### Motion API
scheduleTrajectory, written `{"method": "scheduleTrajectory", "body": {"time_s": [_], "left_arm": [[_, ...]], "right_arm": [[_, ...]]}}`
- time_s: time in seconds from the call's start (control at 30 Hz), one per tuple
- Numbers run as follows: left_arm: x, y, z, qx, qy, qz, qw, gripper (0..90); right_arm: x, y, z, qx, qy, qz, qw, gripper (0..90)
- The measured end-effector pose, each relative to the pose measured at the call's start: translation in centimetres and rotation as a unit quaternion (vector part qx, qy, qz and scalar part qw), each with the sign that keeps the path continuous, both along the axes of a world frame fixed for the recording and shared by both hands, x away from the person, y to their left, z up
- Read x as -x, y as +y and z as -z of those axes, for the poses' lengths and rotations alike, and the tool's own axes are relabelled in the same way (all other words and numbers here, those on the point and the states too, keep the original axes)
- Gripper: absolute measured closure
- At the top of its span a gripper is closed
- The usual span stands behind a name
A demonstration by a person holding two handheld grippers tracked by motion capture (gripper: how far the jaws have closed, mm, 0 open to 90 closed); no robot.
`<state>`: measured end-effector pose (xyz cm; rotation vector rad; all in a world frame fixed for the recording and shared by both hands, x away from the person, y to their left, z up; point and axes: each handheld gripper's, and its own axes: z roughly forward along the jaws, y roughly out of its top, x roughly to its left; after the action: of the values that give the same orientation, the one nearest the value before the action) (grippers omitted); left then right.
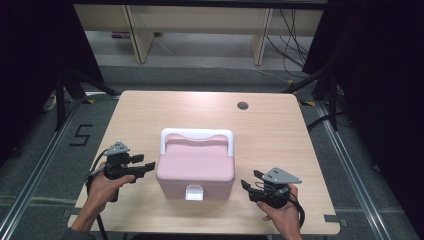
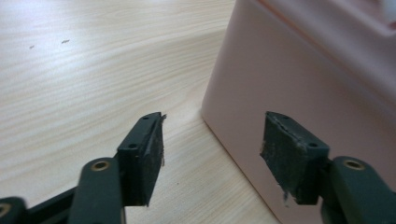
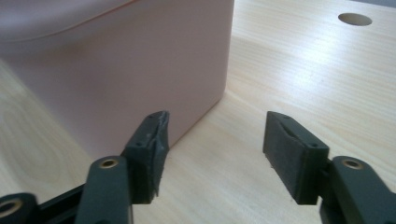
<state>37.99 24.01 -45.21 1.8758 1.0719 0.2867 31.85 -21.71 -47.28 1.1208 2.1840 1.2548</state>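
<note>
Pink box point(image 1: 196, 170) with a white handle point(image 1: 197, 135) and a white front latch point(image 1: 194, 192) sits near the middle of the pale wooden counter point(image 1: 270, 125), a little toward my side, lid down and handle lying back along its far edge. I flank it with one hand on each side. My left fingers point(image 1: 149, 166) point at its left wall from just beside it, seemingly not touching; in the left gripper view that pink wall point(image 2: 299, 79) rises ahead and to the right, its lower corner meeting the wood just beyond my fingertips point(image 2: 152, 144), with the right-hand pad in front of the wall and the left-hand pad over bare counter. My left fingers are spread apart and nothing lies between them. My right fingers point(image 1: 251, 180) point at the box from its right side, near but with a strip of counter between. In the right gripper view the box's side point(image 3: 121, 70) looms ahead and to the left, its corner standing beyond my left-hand pad point(image 3: 154, 149), while the other pad is over open wood. These fingers are spread too, with nothing clamped. A round cable hole point(image 1: 243, 105) lies in the counter toward the far right, well apart from the box.
</note>
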Motion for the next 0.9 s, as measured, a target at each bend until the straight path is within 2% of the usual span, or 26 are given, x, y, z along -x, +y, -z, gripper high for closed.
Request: {"method": "scheduleTrajectory", "body": {"time_s": [0.07, 0.13, 0.17, 0.2, 0.27, 0.33, 0.4, 0.47, 0.57, 0.63, 0.7, 0.73, 0.8, 0.83, 0.87, 0.9], "left_arm": [[-0.1, 0.1, -1.1, 0.001, -0.003, 0.011, 0.9999, 32.3], [-0.2, 0.0, -2.2, 0.004, -0.007, 0.018, 0.9998, 29.4], [-0.2, -0.1, -2.9, 0.003, -0.011, 0.025, 0.9996, 28.1], [-0.2, -0.2, -3.2, 0.001, -0.017, 0.028, 0.9995, 26.5], [-0.2, -0.6, -4.3, -0.004, -0.023, 0.037, 0.999, 25.4], [-0.1, -1.0, -5.2, -0.003, -0.025, 0.045, 0.9986, 25.4], [-0.1, -1.4, -6.1, -0.005, -0.029, 0.052, 0.9982, 25.0], [0.0, -1.7, -6.9, -0.015, -0.028, 0.058, 0.9978, 23.3], [0.3, -2.3, -7.8, -0.029, -0.033, 0.069, 0.9967, 21.1], [0.4, -2.6, -8.2, -0.04, -0.037, 0.076, 0.9956, 20.2], [0.3, -3.0, -8.6, -0.051, -0.039, 0.083, 0.9944, 20.0], [0.2, -3.1, -8.7, -0.054, -0.038, 0.085, 0.9942, 20.0], [-0.2, -3.2, -9.1, -0.07, -0.035, 0.091, 0.9928, 20.0], [-0.3, -3.5, -9.2, -0.063, -0.035, 0.086, 0.9937, 20.0], [-0.5, -3.4, -9.5, -0.077, -0.035, 0.095, 0.9919, 20.0], [-0.7, -3.5, -9.7, -0.081, -0.034, 0.099, 0.9912, 20.0]], "right_arm": [[0.1, -0.2, 0.0, 0.005, -0.01, -0.005, 0.9999, 38.0], [0.5, -0.2, 0.0, 0.0, 0.009, 0.004, 1.0, 36.8], [0.4, -0.3, 0.1, 0.004, -0.003, -0.001, 1.0, 36.3], [0.6, -0.4, 0.2, 0.003, 0.002, 0.004, 1.0, 35.8], [0.5, -0.6, 0.2, 0.004, -0.005, 0.004, 1.0, 35.7], [0.5, -0.8, 0.3, 0.0, 0.004, 0.004, 1.0, 35.6], [0.5, -1.0, 0.2, 0.005, -0.004, 0.007, 1.0, 35.6], [0.4, -1.0, 0.4, 0.0, -0.002, 0.008, 1.0, 35.6], [0.4, -1.1, 0.4, 0.006, -0.004, 0.007, 1.0, 35.6], [0.6, -1.0, 0.4, -0.001, 0.011, 0.015, 0.9998, 35.5], [0.2, -1.2, 0.5, 0.0, 0.011, 0.003, 0.9999, 35.3], [0.3, -1.3, 0.5, 0.005, 0.008, 0.011, 0.9999, 35.3], [0.2, -1.3, 0.6, 0.001, 0.009, 0.009, 0.9999, 35.2], [0.2, -1.3, 0.6, 0.002, 0.01, 0.009, 0.9999, 35.2], [0.2, -1.3, 0.6, 0.004, 0.007, 0.008, 0.9999, 35.2], [0.2, -1.4, 0.6, 0.006, 0.003, 0.008, 0.9999, 35.2]]}}
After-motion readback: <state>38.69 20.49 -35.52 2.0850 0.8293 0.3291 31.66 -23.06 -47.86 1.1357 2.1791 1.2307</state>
